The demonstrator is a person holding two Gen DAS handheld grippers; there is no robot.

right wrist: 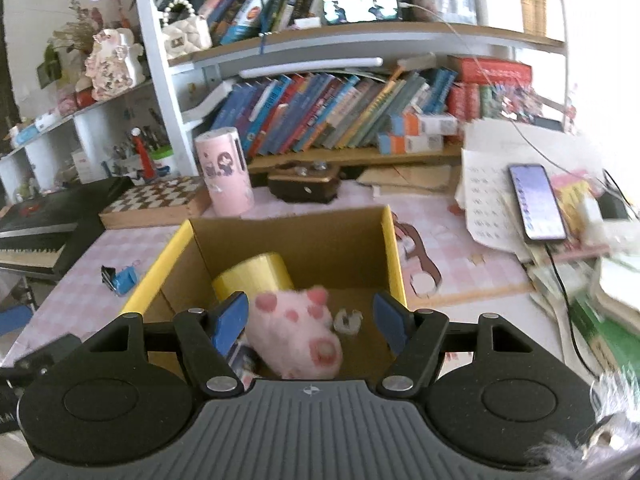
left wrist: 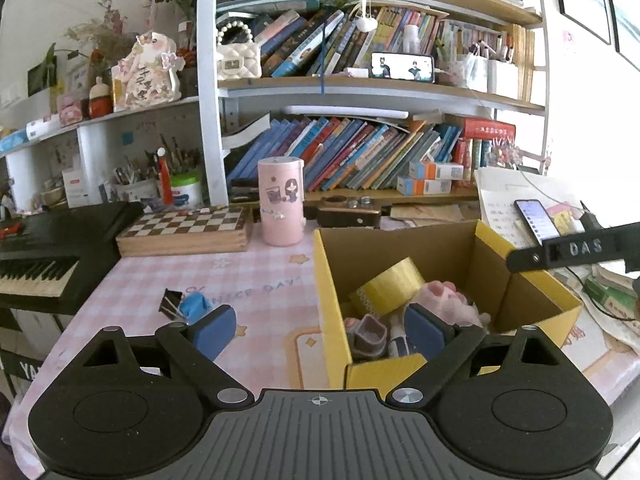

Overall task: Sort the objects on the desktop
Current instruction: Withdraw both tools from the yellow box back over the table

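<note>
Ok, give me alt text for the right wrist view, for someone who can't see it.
Open right tongs hang over a cardboard box on a pink checked desk; a pink plush paw and a yellow tape roll are inside. A blue clip lies left of the box.

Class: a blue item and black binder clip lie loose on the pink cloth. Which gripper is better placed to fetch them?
Left. The left gripper hangs open right by the blue item; the right gripper sits over the box.

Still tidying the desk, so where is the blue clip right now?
The blue clip lies on the pink checked tablecloth, left of the cardboard box, touching a black binder clip.
</note>
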